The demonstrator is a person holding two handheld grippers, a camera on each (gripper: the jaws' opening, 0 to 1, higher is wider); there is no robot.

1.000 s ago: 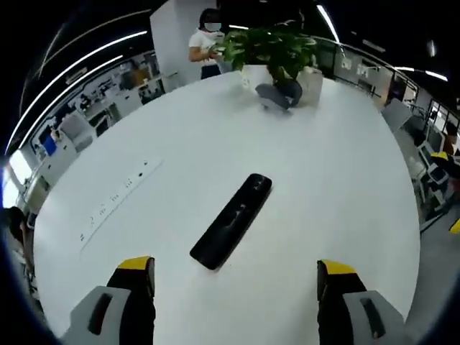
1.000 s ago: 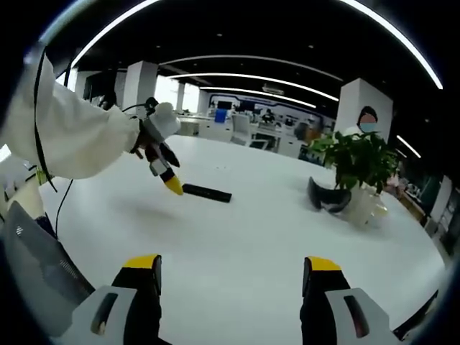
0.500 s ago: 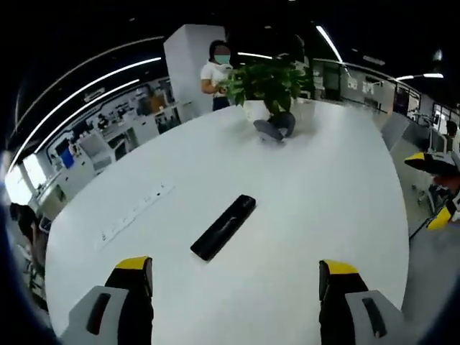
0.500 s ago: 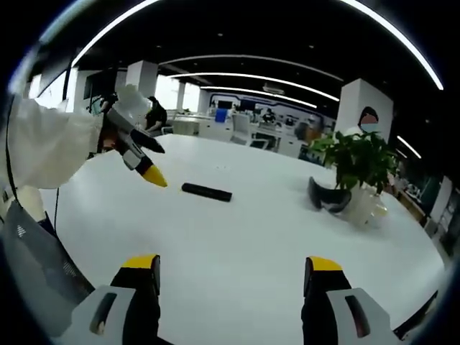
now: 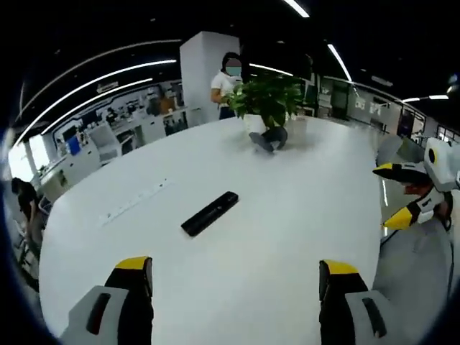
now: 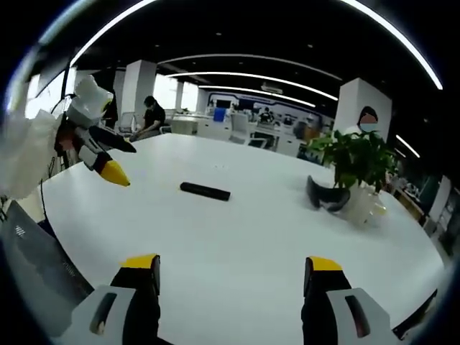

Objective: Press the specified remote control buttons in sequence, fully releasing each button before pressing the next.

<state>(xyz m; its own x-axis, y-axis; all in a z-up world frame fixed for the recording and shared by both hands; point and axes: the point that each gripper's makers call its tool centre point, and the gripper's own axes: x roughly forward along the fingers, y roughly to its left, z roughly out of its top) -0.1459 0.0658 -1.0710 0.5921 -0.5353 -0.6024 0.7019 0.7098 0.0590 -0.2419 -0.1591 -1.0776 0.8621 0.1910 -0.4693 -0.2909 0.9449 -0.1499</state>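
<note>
A long black remote control [image 5: 210,213] lies flat on the round white table [image 5: 302,215], well ahead of my left gripper [image 5: 233,277], whose jaws stand wide apart with nothing between them. In the right gripper view the remote [image 6: 205,190] lies past mid-table, far from my right gripper [image 6: 230,269], which is also open and empty. The left gripper [image 6: 121,159] hangs in the air at that view's left, off to the side of the remote, held by a white sleeve. The right gripper [image 5: 387,195] shows at the right edge of the left gripper view, jaws apart.
A potted green plant [image 5: 269,100] and a dark grey headset-like object [image 5: 269,138] stand at the table's far side. A white power strip [image 5: 133,203] lies left of the remote. A person [image 5: 230,75] stands behind the plant. Another sits at a far desk [image 6: 152,115].
My left gripper has drawn back from the remote, which now looks smaller and farther; in the right gripper view it has moved left. The right gripper has come into the left gripper view.
</note>
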